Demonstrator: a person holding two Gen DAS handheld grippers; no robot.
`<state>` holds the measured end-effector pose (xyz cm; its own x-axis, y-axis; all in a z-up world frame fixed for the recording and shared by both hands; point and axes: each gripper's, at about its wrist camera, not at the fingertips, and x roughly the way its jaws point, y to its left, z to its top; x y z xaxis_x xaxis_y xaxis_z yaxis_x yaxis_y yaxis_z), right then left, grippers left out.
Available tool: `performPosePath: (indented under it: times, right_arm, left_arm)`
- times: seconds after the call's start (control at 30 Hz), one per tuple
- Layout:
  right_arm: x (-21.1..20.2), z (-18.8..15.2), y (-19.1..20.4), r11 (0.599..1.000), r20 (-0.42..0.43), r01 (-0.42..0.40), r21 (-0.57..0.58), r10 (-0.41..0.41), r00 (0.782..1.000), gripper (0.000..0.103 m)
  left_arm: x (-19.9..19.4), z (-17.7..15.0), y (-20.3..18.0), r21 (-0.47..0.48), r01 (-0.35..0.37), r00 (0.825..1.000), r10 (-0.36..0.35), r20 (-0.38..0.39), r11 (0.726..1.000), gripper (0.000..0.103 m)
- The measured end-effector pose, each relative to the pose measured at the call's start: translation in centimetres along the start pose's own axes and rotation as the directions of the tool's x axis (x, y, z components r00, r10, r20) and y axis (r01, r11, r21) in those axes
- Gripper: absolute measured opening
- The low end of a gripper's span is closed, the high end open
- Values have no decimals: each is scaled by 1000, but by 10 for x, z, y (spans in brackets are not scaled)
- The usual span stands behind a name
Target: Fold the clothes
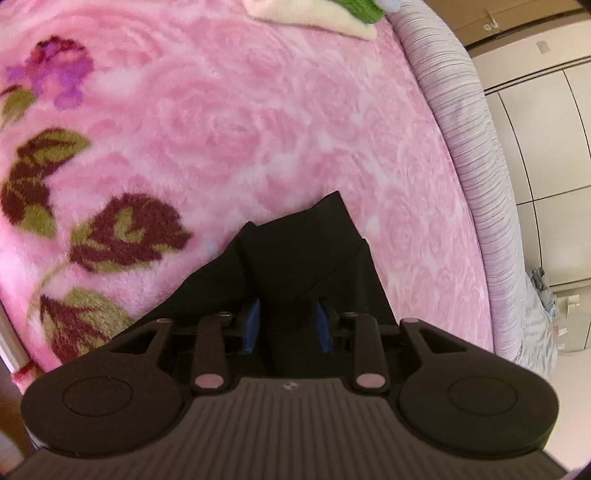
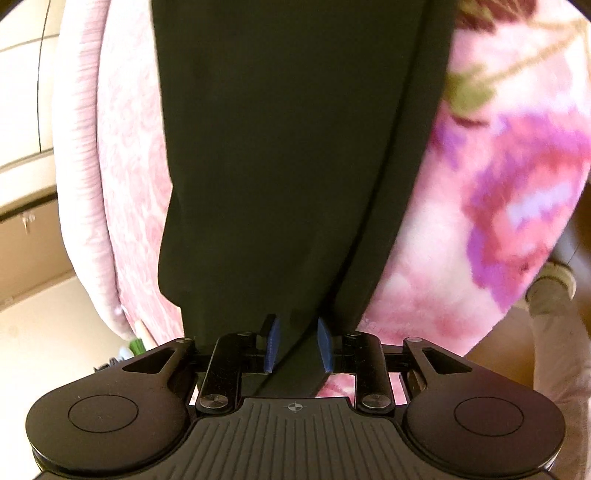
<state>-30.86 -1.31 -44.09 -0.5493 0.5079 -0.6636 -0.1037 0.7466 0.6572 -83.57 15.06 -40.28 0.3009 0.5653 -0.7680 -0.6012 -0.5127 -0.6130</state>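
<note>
Left wrist view: left gripper (image 1: 286, 326) clamped on a bunched end of the black garment (image 1: 295, 254), tilted down over the pink blanket (image 1: 229, 129) near the bed's right edge (image 1: 476, 177); cream and green clothes (image 1: 317, 14) at the far edge.

Right wrist view: right gripper (image 2: 297, 341) pinching the black garment (image 2: 280, 147), stretched away taut. Probably mid-fold; next, matching the ends and lowering flat.

Bed, pink floral blanket (image 1: 258, 129); black garment (image 1: 295, 266), cream cloth (image 1: 314, 14) on it.
</note>
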Motion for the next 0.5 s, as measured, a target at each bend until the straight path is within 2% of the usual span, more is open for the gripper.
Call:
performPosePath:
  times: [0.03,0.1,0.13,0.33,0.5]
  right_arm:
    - [0,2,0,1000,12,-2,3,1,1000,27]
    - [-1,5,1,1000,41,-12,6,11,999,27]
    - [-1,7,2,1000,49,-7,1,7,999,27]
    - [-3,11,2,1000,36,18,5,-18,999,28]
    - [-13,10,3,1000,32,21,-9,-21,999,33]
  left_arm:
    - [0,0,0,8,-6,1000,6,5,1000,14]
    - [-1,0,-1,29,-12,1000,11,13,1000,11]
    - [-2,0,-1,39,-4,1000,4,16,999,6]
    - [-23,0,-10,114,41,998,-47,47,993,4]
    - [-42,-4,-7,163,21,998,-31,61,986,4]
